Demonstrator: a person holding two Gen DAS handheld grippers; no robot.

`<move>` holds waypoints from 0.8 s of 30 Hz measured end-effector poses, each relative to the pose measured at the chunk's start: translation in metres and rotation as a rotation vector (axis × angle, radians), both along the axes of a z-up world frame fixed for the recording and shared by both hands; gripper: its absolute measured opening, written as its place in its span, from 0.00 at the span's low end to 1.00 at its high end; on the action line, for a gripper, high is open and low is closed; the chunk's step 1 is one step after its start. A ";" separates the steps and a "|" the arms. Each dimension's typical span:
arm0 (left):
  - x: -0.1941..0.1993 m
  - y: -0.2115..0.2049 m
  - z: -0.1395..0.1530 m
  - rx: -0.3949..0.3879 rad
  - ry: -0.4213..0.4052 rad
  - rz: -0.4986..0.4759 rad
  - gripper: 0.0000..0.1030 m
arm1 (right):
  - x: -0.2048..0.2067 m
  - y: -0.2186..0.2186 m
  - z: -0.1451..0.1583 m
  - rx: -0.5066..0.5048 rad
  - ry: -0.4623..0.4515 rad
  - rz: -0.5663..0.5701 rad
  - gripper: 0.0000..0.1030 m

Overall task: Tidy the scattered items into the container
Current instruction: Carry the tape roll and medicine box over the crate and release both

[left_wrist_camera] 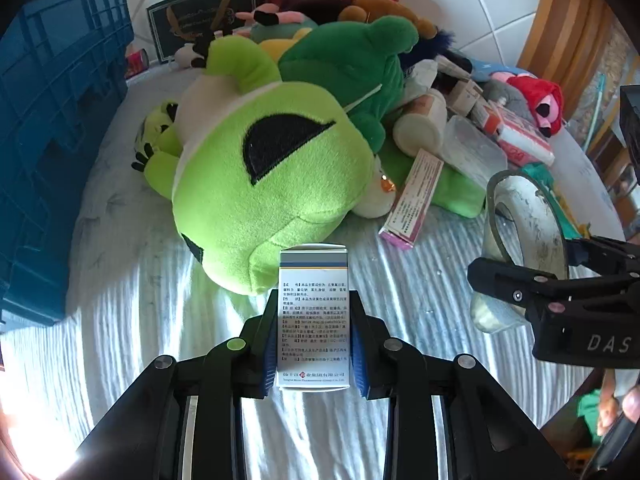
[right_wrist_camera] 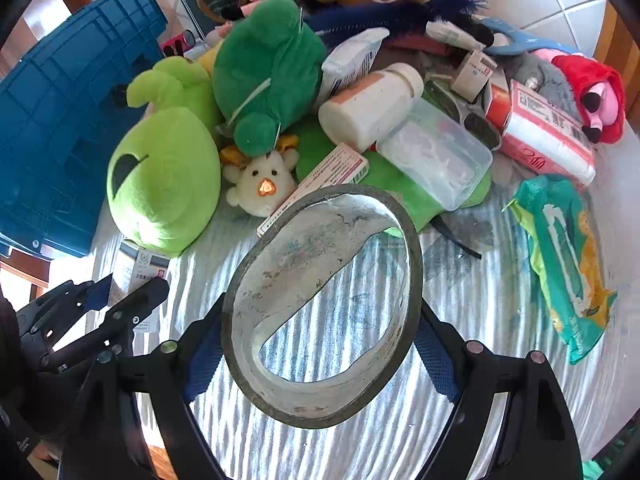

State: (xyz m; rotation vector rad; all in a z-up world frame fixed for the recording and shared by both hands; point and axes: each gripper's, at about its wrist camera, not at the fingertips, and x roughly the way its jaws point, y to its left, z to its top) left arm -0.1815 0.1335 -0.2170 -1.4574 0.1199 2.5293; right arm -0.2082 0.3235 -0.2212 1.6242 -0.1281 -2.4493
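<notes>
left tool (left_wrist_camera: 314, 320): clamped, angled down | right tool (right_wrist_camera: 320, 344): wide grip, angled down

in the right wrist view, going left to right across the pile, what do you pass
Blue plastic crate → lime green plush frog → small white plush chick → clear plastic lidded box → pink and white carton → red plush toy.

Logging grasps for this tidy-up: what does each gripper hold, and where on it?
Left gripper clamps a white medicine box across its narrow sides, low down. Right gripper holds a tape roll across its outer rim.
</notes>
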 end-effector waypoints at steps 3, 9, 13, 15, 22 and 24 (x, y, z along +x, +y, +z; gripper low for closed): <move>0.001 0.002 0.021 0.008 0.055 0.018 0.28 | 0.003 0.005 0.022 0.004 0.053 0.019 0.82; -0.003 0.010 0.063 0.000 0.164 0.081 0.28 | -0.013 -0.008 0.073 -0.002 0.153 0.098 0.82; -0.001 0.010 0.091 -0.022 0.237 0.149 0.28 | -0.019 -0.022 0.103 -0.001 0.221 0.190 0.82; 0.001 0.002 0.107 -0.039 0.272 0.193 0.28 | -0.021 -0.030 0.120 -0.005 0.261 0.243 0.82; 0.011 -0.045 0.178 -0.051 0.435 0.307 0.28 | -0.024 -0.088 0.186 -0.015 0.422 0.382 0.82; 0.013 -0.063 0.200 -0.058 0.494 0.327 0.28 | -0.024 -0.108 0.205 -0.026 0.470 0.397 0.82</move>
